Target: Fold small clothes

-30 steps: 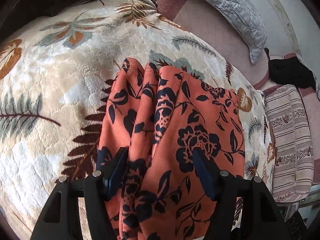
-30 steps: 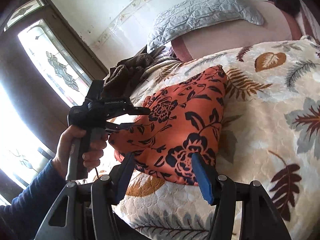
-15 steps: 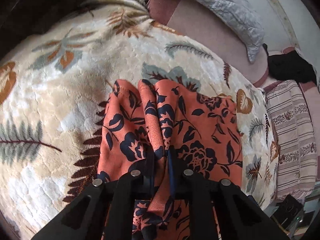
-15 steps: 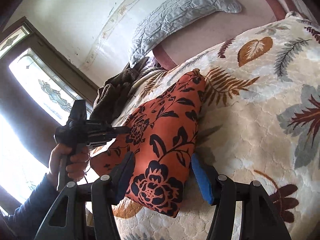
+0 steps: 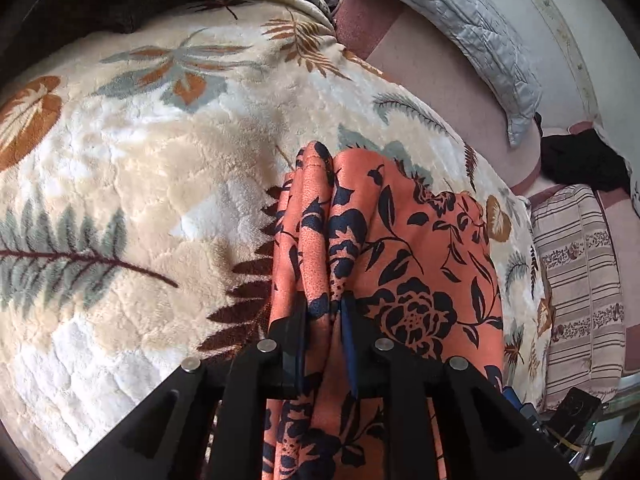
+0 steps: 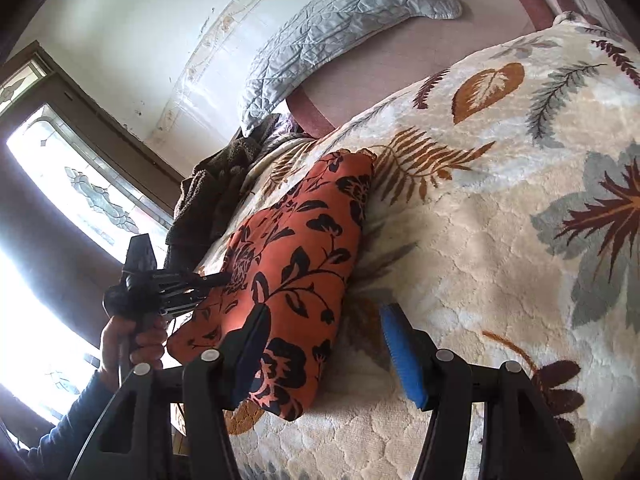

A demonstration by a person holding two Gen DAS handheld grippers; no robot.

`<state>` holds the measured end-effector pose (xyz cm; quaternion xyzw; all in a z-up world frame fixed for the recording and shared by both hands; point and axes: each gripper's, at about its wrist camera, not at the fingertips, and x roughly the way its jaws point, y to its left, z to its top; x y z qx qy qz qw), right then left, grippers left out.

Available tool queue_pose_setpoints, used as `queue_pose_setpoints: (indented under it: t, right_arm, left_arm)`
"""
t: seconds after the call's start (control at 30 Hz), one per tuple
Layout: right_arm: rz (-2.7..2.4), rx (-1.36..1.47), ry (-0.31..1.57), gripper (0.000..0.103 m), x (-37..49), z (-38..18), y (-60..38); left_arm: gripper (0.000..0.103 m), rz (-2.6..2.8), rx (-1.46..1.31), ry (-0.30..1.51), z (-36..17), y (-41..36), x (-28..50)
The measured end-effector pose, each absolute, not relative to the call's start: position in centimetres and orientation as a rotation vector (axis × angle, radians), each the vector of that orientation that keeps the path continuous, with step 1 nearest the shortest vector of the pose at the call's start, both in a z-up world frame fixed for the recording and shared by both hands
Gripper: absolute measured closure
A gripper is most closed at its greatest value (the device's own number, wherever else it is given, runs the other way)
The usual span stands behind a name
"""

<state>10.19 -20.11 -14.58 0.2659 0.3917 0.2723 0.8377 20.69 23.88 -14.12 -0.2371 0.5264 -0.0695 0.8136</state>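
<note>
Orange flowered cloth (image 5: 420, 264) is lying bunched on the leaf-patterned blanket (image 5: 132, 184), and I am pinching it.

My left gripper (image 5: 325, 336) is clamping a gathered fold of the cloth, its jaws having just eased open a little while still gripping that fold. My right gripper (image 6: 322, 354) is hovering half open at the cloth's near corner, its left finger (image 6: 250, 354) lying over the fabric, its blue-padded right finger over bare blanket. A grey quilted pillow (image 6: 340, 28) is leaning against the wall behind.
</note>
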Motion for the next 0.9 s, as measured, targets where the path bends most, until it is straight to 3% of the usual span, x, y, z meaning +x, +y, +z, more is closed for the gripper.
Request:
queue_pose_setpoints:
  t: [0.13,0.27,0.47,0.7,0.8,0.87,0.9]
  right_arm:
    - [0.593,0.576,0.845,0.040,10.2,-14.9,-20.2]
    - [0.648,0.640,0.892,0.040,10.4,-15.8,-20.2]
    - [0.726,0.850,1.003,0.038,11.5,-17.7,-20.6]
    - [0.748,0.954,1.079,0.038,11.8,-18.5,-20.5]
    - [0.755,0.995,1.102,0.038,12.6,-18.7,-20.0]
    - [0.751,1.021,1.128,0.037,13.5,-19.1,-19.4]
    - [0.744,1.034,1.144,0.037,13.9,-19.3,-19.1]
  left_arm:
    - [0.085,-0.118,-0.402,1.042,-10.8,23.0,17.3]
    - [0.075,-0.181,-0.371,0.943,-9.1,21.0,13.5]
    - [0.078,-0.040,-0.191,0.996,-13.4,18.4,13.2]
    - [0.078,-0.070,-0.227,0.891,-9.8,17.9,11.3]
    - [0.071,-0.104,-0.230,0.844,-9.2,16.7,11.0]
    - [0.059,-0.082,-0.221,0.844,-9.9,16.4,11.4]
    - [0.058,-0.059,-0.216,0.846,-10.4,16.3,11.7]
